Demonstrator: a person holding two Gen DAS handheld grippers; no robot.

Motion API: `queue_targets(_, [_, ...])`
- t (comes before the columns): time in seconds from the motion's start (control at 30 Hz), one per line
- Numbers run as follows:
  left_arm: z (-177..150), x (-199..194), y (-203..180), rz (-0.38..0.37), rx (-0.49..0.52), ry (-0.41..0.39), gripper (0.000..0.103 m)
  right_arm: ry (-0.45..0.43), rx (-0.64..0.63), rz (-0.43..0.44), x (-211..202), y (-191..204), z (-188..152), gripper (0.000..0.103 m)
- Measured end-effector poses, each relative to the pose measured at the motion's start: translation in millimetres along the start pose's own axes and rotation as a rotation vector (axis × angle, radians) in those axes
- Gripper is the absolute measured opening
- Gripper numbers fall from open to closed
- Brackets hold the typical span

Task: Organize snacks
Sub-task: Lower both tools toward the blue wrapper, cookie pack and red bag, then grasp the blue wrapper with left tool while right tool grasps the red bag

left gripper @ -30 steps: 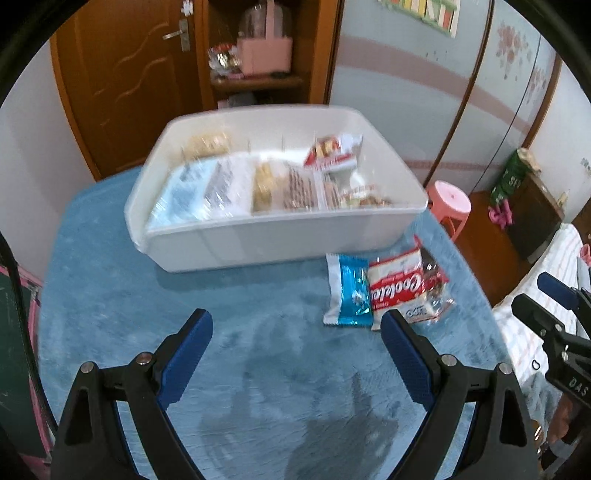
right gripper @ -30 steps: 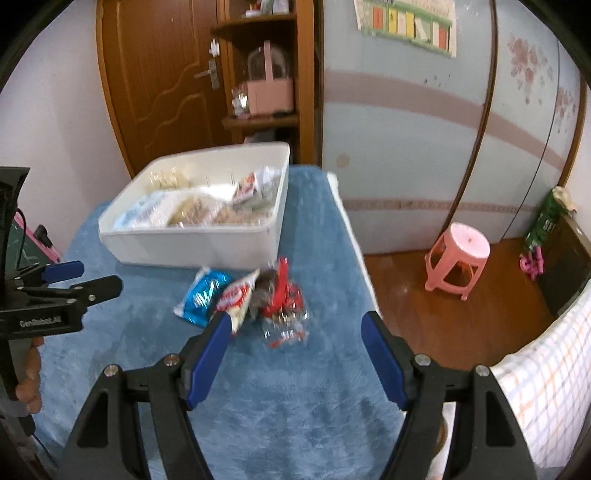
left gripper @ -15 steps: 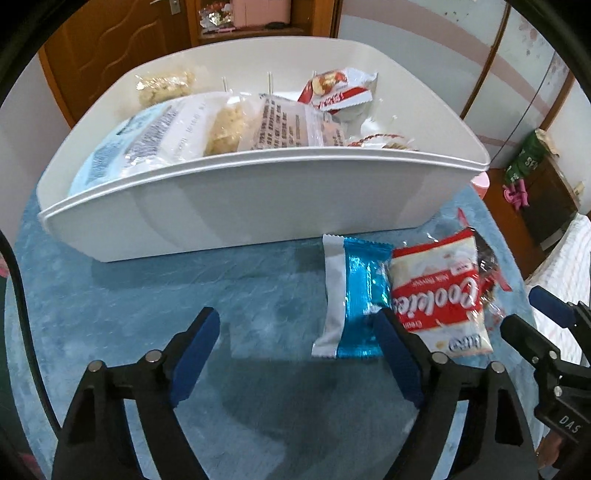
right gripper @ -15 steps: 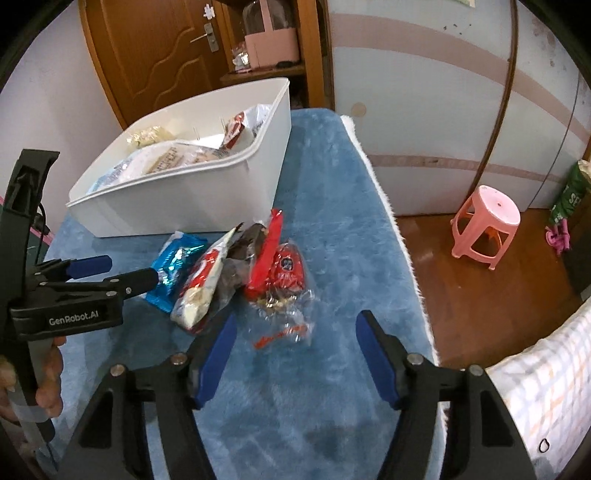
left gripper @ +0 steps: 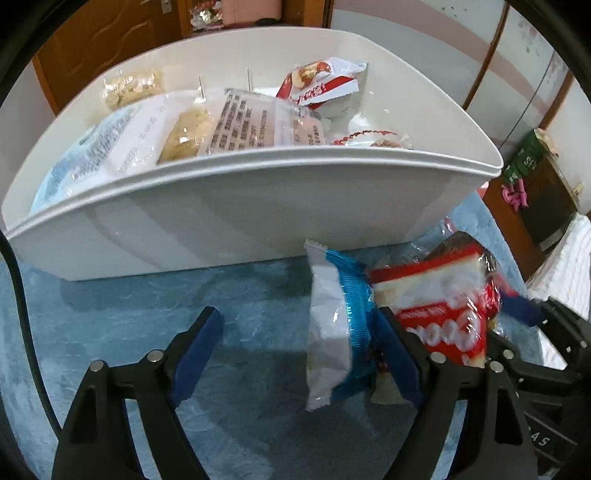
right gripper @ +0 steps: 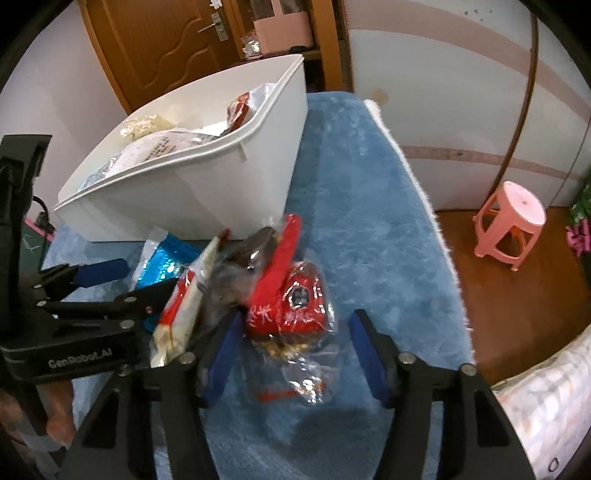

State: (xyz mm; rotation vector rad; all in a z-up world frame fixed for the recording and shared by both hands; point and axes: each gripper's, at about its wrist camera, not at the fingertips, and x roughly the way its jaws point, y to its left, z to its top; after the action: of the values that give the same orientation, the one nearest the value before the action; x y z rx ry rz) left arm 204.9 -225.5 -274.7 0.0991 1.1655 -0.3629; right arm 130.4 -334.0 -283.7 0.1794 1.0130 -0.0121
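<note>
A white bin [left gripper: 229, 206] holding several snack packs stands on the blue cloth [left gripper: 118, 317]; it also shows in the right wrist view [right gripper: 192, 192]. In front of it lie a blue-and-white pack [left gripper: 340, 321], a red-and-white cookie pack [left gripper: 443, 302] and a clear bag with a red snack [right gripper: 295, 295]. My left gripper [left gripper: 299, 350] is open, low over the cloth, with the blue pack against its right finger. My right gripper [right gripper: 295, 350] is open, its fingers on either side of the red clear bag. The cookie pack [right gripper: 184, 306] stands tilted between the two grippers.
The cloth's right edge [right gripper: 424, 206] drops to a wooden floor with a pink stool [right gripper: 513, 218]. A wooden door [right gripper: 159, 48] and a shelf with a pink box [right gripper: 280, 26] stand behind the bin. A checked bedspread [right gripper: 546, 398] lies at the right.
Both grippers have moved down and forward to the loose packs. The left one now touches the blue pack, the right one straddles the red bag. The cookie pack has tipped up.
</note>
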Motion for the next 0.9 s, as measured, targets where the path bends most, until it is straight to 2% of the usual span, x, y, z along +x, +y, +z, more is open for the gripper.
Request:
queue_targets(0.03, [-1.0, -0.2, 0.5, -0.009, -0.007, 0.005, 0.077, -0.009, 0.0, 0.001, -0.3, 0.3, -0.4, 0.058])
queue_targets(0.1, [-3.0, -2.5, -3.5, -0.008, 0.005, -0.006, 0.067, -0.018, -0.024, -0.009, 0.1, 6.3, -1.8, 0.056])
queue_targets(0.13, [-4.5, -4.1, -6.5, -0.02, 0.015, -0.01, 0.055, -0.022, -0.033, -0.016, -0.1, 8.3, -2.5, 0.053])
queue_targets(0.17, [-5.6, -5.6, -8.6, -0.03, 0.023, -0.011, 0.039, -0.024, -0.041, -0.01, -0.7, 10.3, -4.3, 0.043])
queue_targets(0.2, [-6.6, -7.1, -12.2, -0.048, 0.03, -0.01, 0.03, -0.025, -0.042, 0.006, -1.5, 11.6, -5.3, 0.042])
queue_targets(0.3, [-10.2, -11.0, -14.6, -0.046, 0.027, -0.001, 0.023, -0.031, -0.041, 0.005, -5.9, 16.3, -8.8, 0.039])
queue_targets(0.5, [-32.5, -27.8, 11.4, -0.1, -0.049, 0.025, 0.021, -0.034, -0.027, 0.054, -29.2, 24.9, -30.9, 0.038])
queue_targets(0.63, [-59.1, -48.6, 35.8, -0.124, -0.09, 0.036, 0.021, -0.049, -0.102, 0.085, -57.1, 46.7, -57.4, 0.038])
queue_targets(0.77, [-85.7, -75.9, 59.6, -0.112, -0.113, 0.028, 0.021, -0.063, -0.182, 0.127, -86.5, 77.9, -82.9, 0.038])
queue_targets(0.9, [-107.8, -106.6, 77.9, -0.081, -0.123, -0.008, 0.021, -0.082, -0.206, 0.173, -107.7, 103.2, -97.0, 0.038])
